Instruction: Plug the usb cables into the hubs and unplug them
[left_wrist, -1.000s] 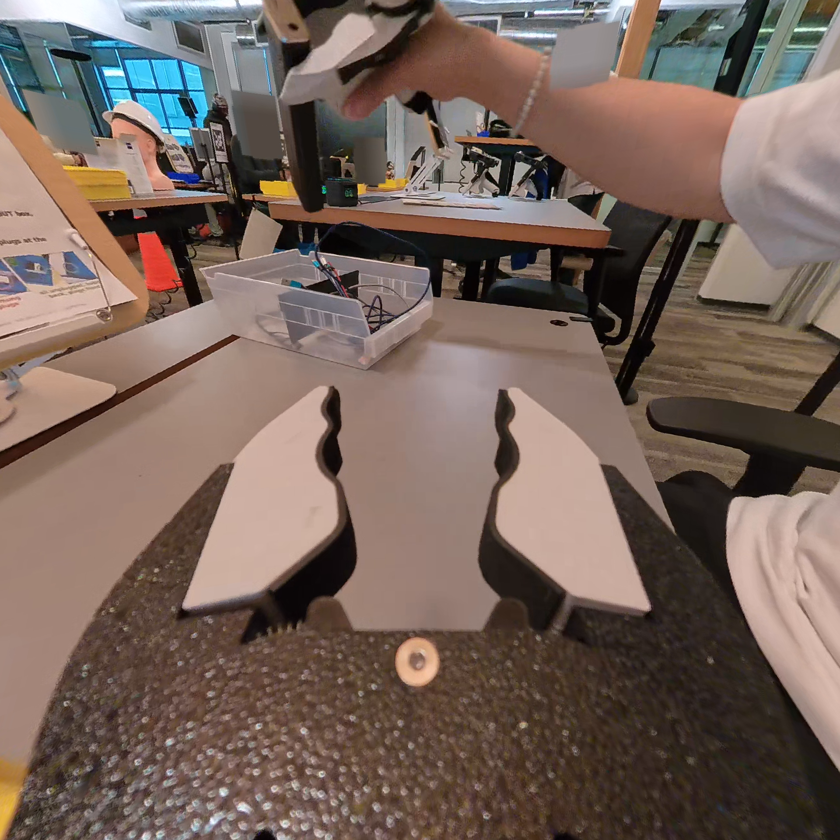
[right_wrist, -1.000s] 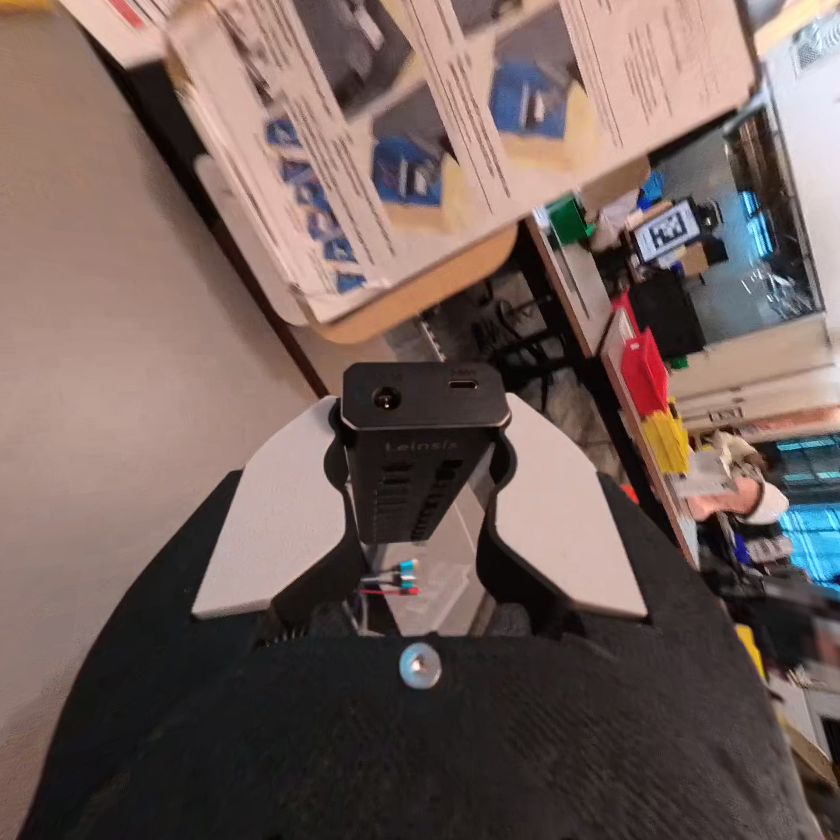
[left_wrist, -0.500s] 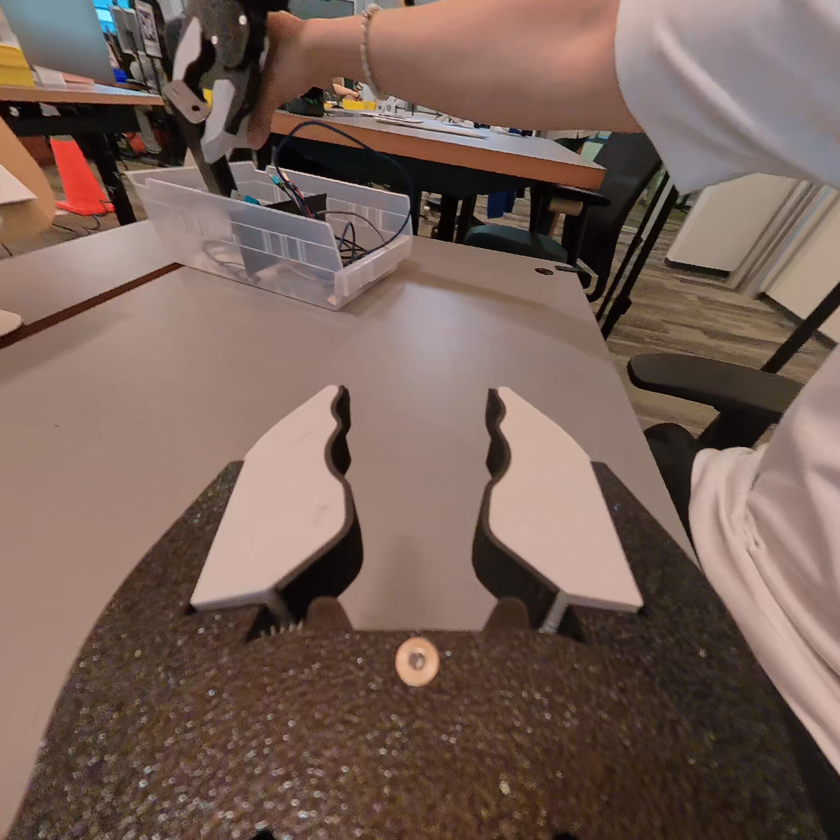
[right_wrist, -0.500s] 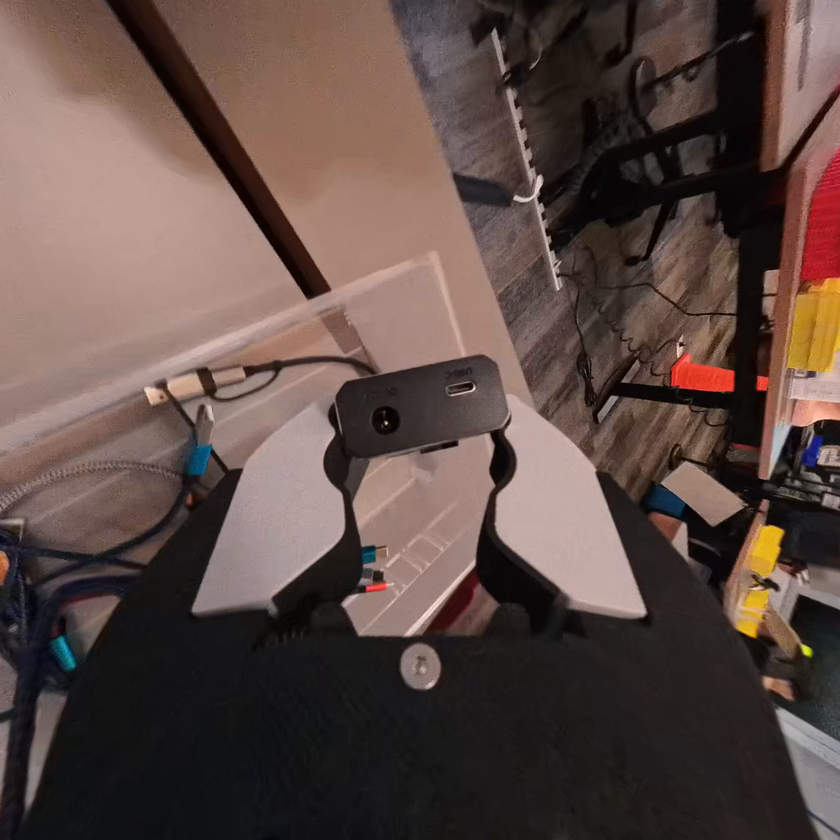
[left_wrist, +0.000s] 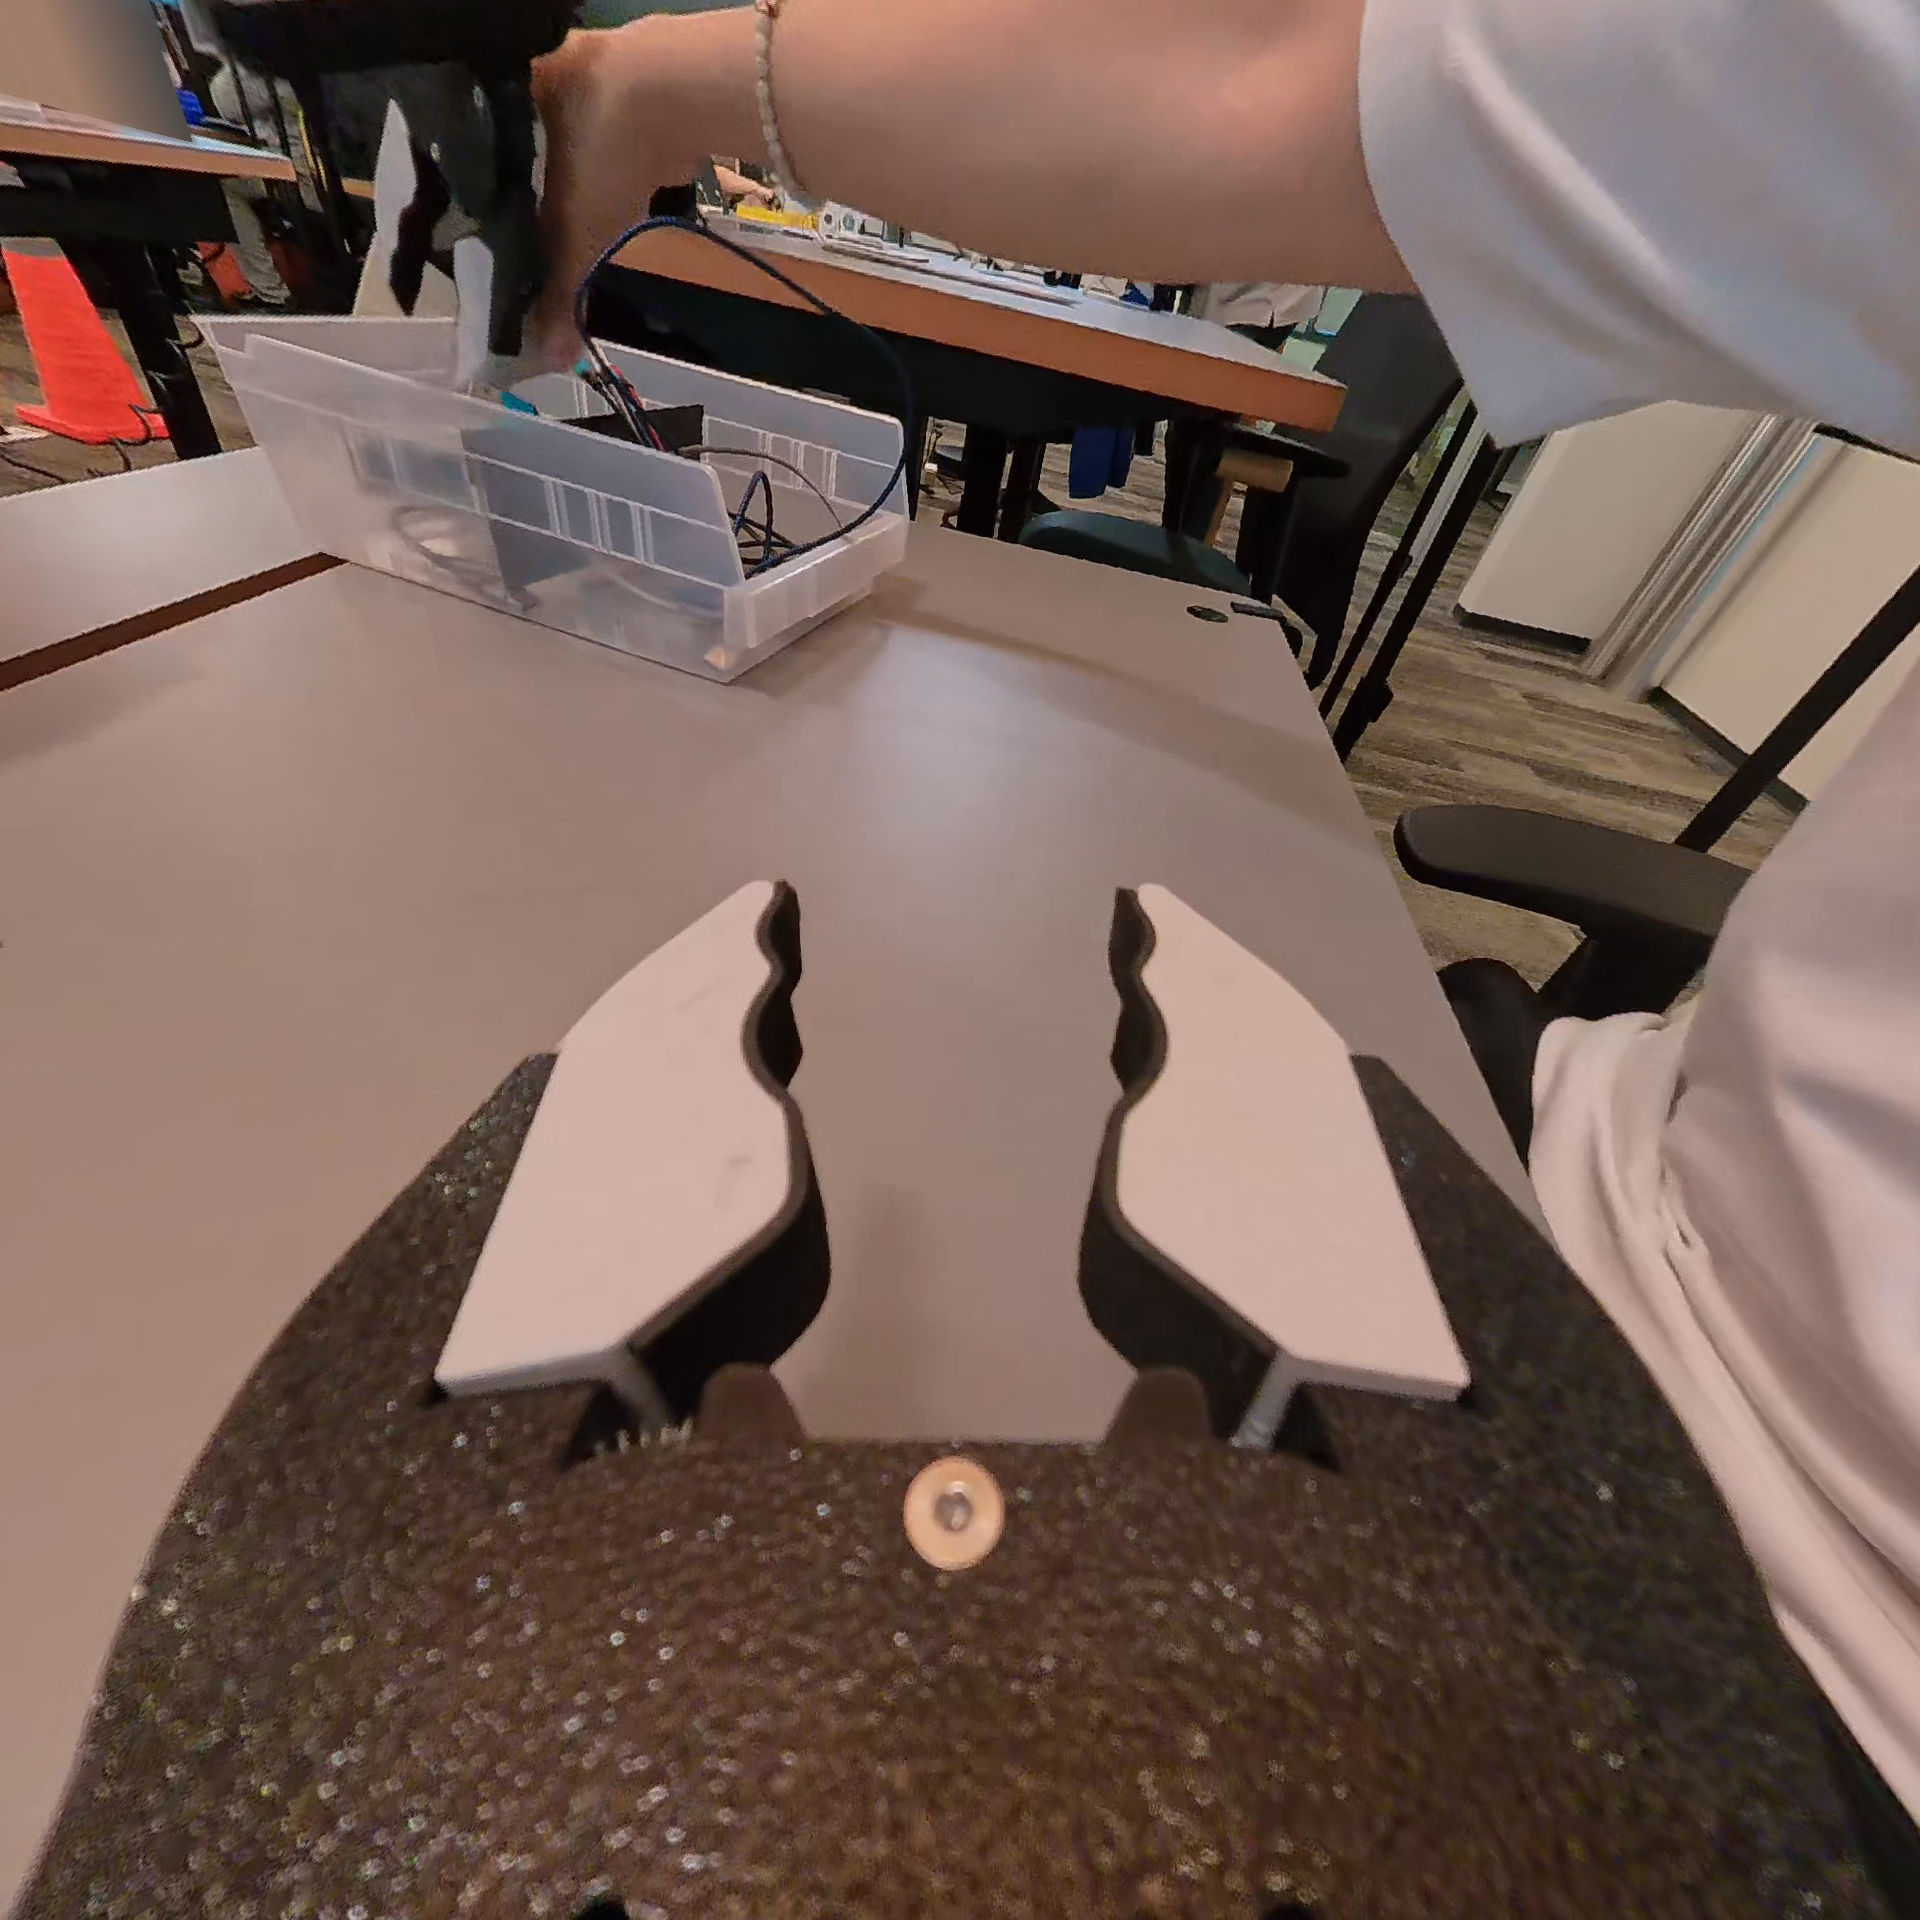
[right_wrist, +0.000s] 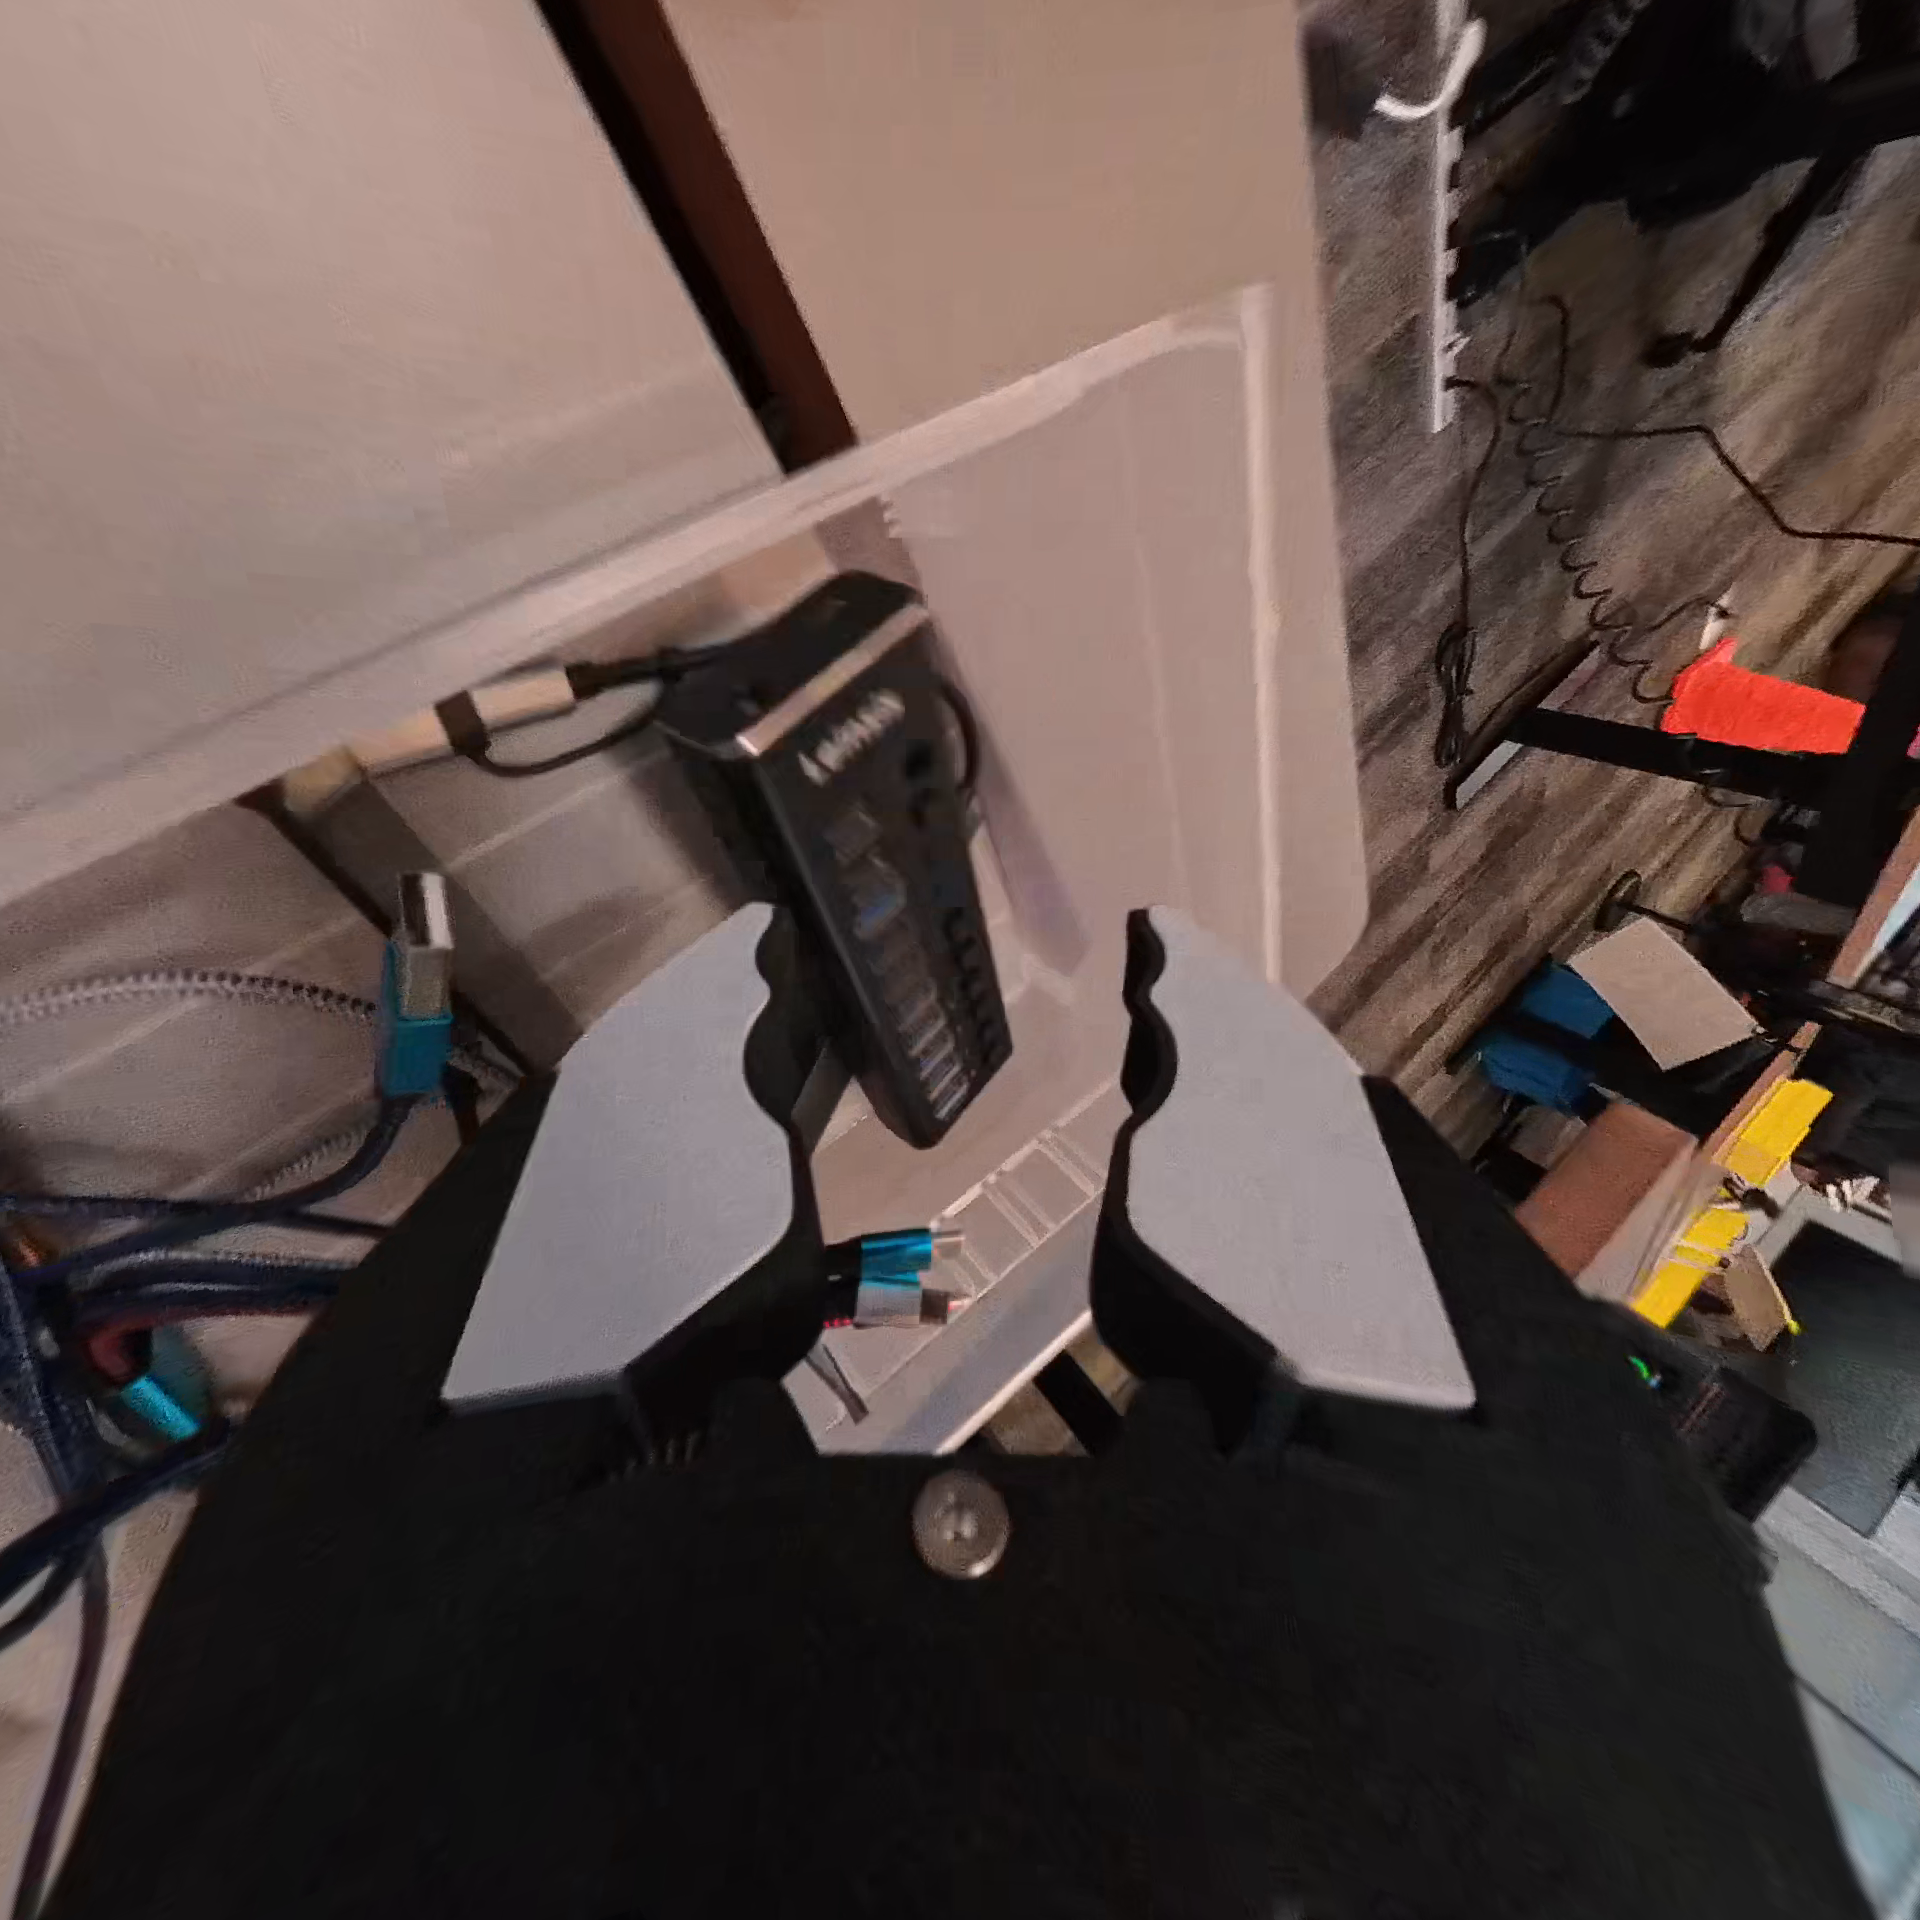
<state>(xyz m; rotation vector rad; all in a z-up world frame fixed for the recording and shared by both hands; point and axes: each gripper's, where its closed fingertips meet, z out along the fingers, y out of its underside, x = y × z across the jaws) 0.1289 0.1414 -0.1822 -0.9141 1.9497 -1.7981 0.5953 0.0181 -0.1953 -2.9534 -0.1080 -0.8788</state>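
Left wrist view: the left claw (left_wrist: 954, 1023) gapes wide over bare grey tabletop (left_wrist: 520, 831), gripping nothing. Far ahead and to its left sits a clear bin (left_wrist: 582, 520) with cables (left_wrist: 748, 312) looping out; the right claw (left_wrist: 457, 249) dips into it.

Right wrist view: only here does the bin's inside show. The right claw (right_wrist: 948, 1023) is spread wide and empty. A black hub (right_wrist: 883, 862) lies just beyond its fingertips, and a teal-collared USB plug (right_wrist: 418, 977) lies off to its left.

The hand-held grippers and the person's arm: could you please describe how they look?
Each hand-held gripper, left and right, has two flat pale grey fingers with wavy black inner pads, on a black textured body with a silver screw. The person wears a white short sleeve and a beaded bracelet.
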